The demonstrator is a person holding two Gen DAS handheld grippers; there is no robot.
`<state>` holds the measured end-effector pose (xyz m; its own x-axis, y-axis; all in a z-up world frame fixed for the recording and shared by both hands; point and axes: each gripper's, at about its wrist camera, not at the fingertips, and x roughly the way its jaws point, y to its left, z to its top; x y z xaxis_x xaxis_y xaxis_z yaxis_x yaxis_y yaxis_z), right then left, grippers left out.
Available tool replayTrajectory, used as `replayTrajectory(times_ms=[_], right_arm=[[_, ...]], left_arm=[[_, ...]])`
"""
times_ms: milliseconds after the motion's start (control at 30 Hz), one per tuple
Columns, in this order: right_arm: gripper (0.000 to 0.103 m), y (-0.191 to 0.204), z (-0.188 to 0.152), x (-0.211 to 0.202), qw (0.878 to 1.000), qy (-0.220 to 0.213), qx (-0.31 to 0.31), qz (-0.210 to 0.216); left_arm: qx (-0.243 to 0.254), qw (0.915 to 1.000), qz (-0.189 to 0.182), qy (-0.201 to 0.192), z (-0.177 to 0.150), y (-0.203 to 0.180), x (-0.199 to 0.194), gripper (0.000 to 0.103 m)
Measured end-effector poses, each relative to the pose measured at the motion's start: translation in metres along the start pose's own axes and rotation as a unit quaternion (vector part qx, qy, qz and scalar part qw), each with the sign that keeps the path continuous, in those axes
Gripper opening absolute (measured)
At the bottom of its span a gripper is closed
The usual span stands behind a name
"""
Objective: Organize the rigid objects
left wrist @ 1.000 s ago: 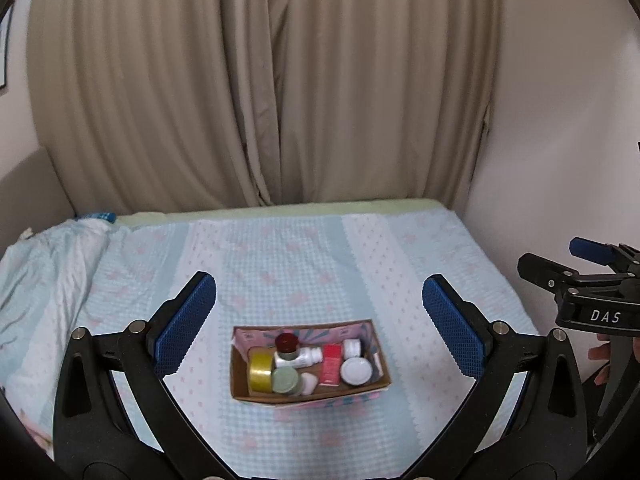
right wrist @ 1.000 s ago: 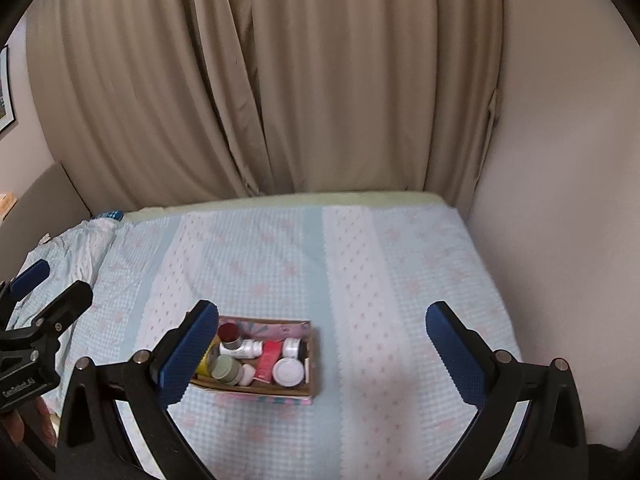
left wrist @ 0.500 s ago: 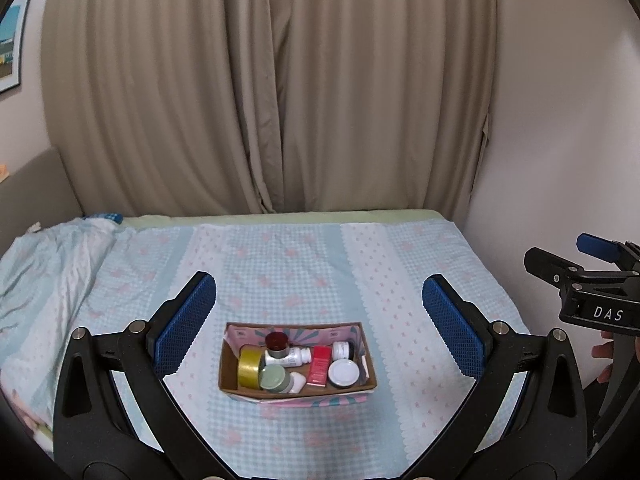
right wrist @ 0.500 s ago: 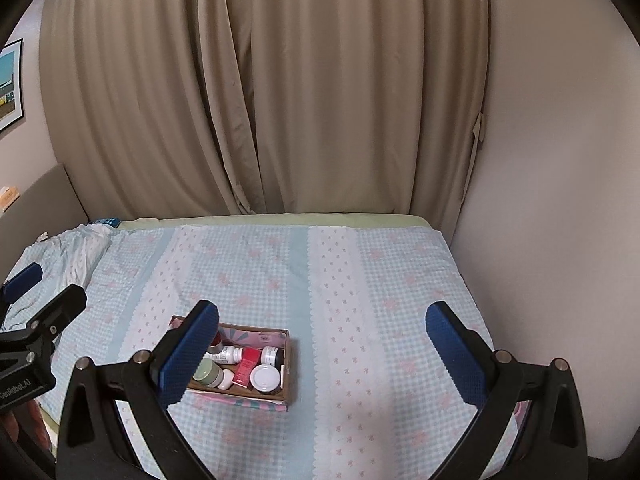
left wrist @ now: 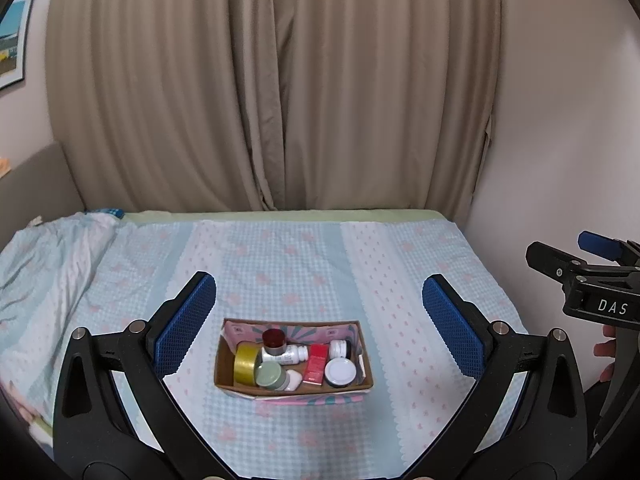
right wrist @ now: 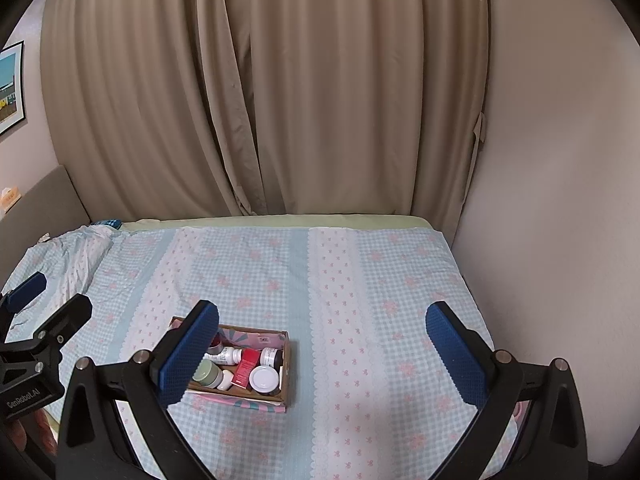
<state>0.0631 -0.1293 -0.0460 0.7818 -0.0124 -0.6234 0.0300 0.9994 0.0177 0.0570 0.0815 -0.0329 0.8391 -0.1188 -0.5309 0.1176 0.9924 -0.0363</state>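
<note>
A small cardboard box (left wrist: 294, 390) with pink lining sits on the bed, also in the right wrist view (right wrist: 288, 364). It holds a gold tape roll (left wrist: 245, 363), a green-lidded jar (left wrist: 269, 374), a white bottle (left wrist: 286, 355), a dark red cap (left wrist: 273, 338), a red packet (left wrist: 315, 363) and a white-lidded jar (left wrist: 340, 372). My left gripper (left wrist: 318, 326) is open and empty, above and before the box. My right gripper (right wrist: 322, 354) is open and empty, to the right of the box.
The bed (left wrist: 280, 264) has a blue checked sheet with pink bows. A rumpled quilt (left wrist: 44, 264) lies at the left. Beige curtains (left wrist: 276, 88) hang behind. A wall (right wrist: 560, 200) runs along the bed's right side. A headboard (left wrist: 36, 184) stands at far left.
Both grippers have pulled back and risen from the bed, so the box looks smaller and more of the curtains shows. Both stay open and empty.
</note>
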Motion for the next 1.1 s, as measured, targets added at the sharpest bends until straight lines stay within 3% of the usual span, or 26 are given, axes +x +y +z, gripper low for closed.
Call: replayTrajectory(times_ms=[700,967,1100], right_arm=[[0.103,0.002,0.001,-0.001,1.000,0.000,0.004,-0.002],[0.103,0.003,0.000,-0.001,1.000,0.000,0.005,-0.003],[0.103,0.003,-0.002,0.000,1.000,0.001,0.010,-0.005]], left_arm=[[-0.001,0.9997,0.020,-0.014,-0.006,0.006,0.001,0.103],[0.009,0.9992,0.038,-0.004,-0.012,0.007,0.006,0.103],[0.009,0.9985,0.050,0.020,-0.016,0.008,0.015,0.103]])
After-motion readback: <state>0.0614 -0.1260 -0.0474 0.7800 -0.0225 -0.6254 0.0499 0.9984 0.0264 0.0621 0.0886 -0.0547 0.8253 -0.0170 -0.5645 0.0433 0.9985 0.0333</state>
